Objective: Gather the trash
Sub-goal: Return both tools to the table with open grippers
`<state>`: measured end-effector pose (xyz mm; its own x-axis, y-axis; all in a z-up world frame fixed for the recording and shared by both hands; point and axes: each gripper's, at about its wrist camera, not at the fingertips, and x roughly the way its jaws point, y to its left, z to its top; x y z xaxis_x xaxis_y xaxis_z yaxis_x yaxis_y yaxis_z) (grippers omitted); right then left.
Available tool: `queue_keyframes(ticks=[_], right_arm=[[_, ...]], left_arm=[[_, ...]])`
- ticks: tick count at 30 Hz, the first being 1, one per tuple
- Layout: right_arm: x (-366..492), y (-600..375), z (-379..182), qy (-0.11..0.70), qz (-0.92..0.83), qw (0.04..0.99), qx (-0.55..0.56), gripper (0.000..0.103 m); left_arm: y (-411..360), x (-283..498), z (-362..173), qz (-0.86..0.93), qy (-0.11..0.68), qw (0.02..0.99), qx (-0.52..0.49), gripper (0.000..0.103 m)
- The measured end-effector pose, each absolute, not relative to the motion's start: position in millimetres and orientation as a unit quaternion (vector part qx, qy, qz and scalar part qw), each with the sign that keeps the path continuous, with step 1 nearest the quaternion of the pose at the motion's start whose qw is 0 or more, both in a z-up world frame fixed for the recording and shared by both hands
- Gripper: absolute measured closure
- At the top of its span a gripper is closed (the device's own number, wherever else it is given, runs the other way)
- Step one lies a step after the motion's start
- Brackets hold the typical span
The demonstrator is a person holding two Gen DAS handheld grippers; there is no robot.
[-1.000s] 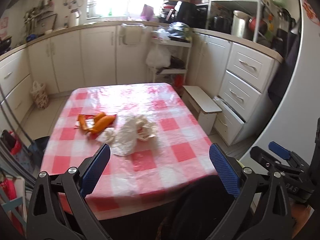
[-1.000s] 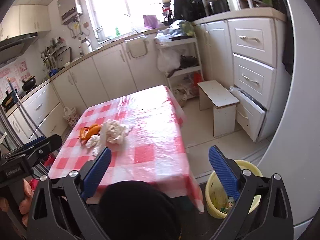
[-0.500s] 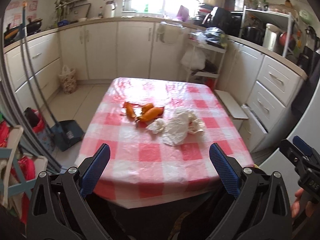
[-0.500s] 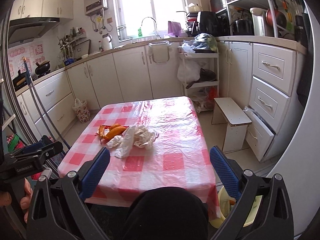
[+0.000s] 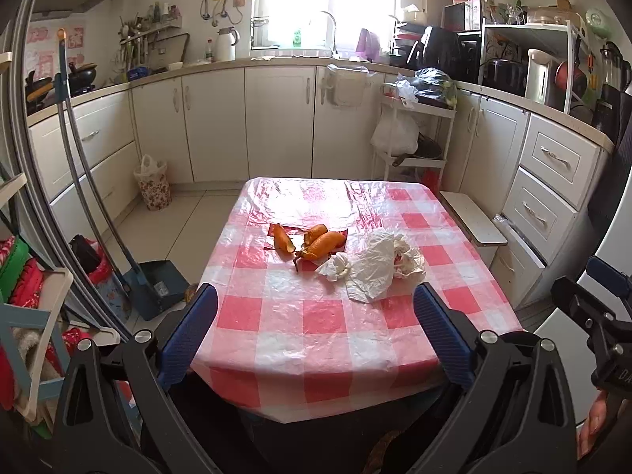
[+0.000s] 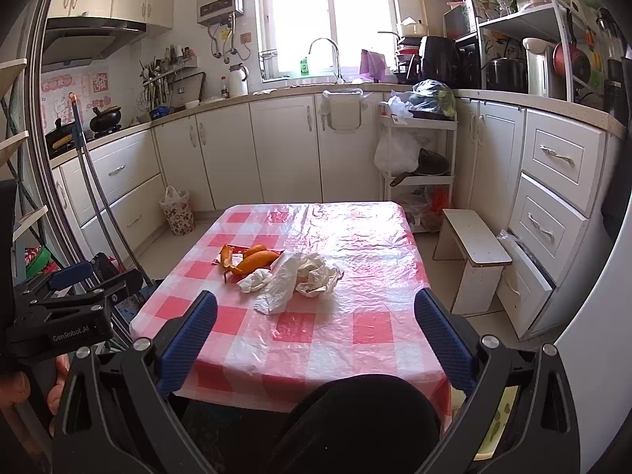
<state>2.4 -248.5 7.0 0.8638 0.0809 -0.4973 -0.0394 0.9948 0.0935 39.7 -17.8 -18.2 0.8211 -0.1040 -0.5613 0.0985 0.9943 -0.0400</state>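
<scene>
Kitchen's pretty cramped, cream cabinets all round and a sunny window over the sink, with a small bench in the middle under a crinkly pink-and-white checked plastic cloth. All the rubbish sits in one loose cluster around the middle of it: some curled orange fruit peels on a flat red wrapper, a small wadded white tissue just beside them, and a bigger heap of crumpled white plastic bag and paper touching that on the right.

Person's standing at the near edge holding a tool in each hand. The left gripper has its blue-padded jaws spread wide with nothing between them, and the right gripper is the same, wide and empty. Both hang back over the near end, well apart from the pile.

So as far as I can tell nothing's been collected yet, every scrap is on the cloth. In the right wrist view there's a sliver of a pale yellow bin down on the floor by the near right corner, which I'd guess is where it all goes. Basically the whole job is left: reach in, pinch each bit, carry it over.
</scene>
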Motion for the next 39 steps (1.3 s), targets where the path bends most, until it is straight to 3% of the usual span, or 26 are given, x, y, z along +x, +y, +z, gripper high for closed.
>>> queue_keyframes(ticks=[39], right_arm=[[18, -238, -11, 0.286, 0.064, 0.954, 0.055, 0.007]], left_arm=[[-17, 51, -31, -0.054, 0.312, 0.948, -0.015, 0.007]])
